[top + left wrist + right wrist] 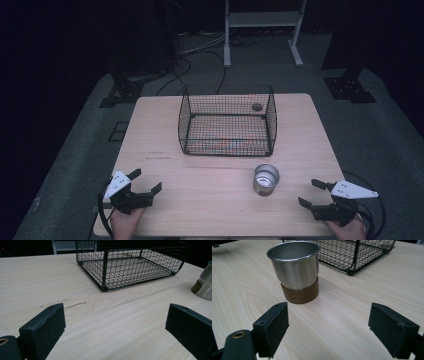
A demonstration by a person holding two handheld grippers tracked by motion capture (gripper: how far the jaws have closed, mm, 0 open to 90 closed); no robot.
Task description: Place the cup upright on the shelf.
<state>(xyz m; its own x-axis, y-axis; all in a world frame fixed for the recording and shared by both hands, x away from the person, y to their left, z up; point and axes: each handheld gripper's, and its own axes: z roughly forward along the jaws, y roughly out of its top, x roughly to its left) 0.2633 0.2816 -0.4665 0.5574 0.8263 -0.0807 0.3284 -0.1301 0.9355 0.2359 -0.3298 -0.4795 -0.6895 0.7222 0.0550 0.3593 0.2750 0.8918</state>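
Pale wooden table point(165, 172) under dim light: a polished steel cup with a brown wooden base band point(265, 179) stands upright before a black wire-mesh basket point(227, 120). Left gripper point(146, 182) and right gripper point(309, 192) are held agape, empty. Rigid, light, slippery — the cup is best gripped across the banded base.

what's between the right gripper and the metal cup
Nothing visible. The right gripper rests open near the table's front edge, and only bare wood lies between it and the metal cup, which stands upright and apart from the wire basket behind it.
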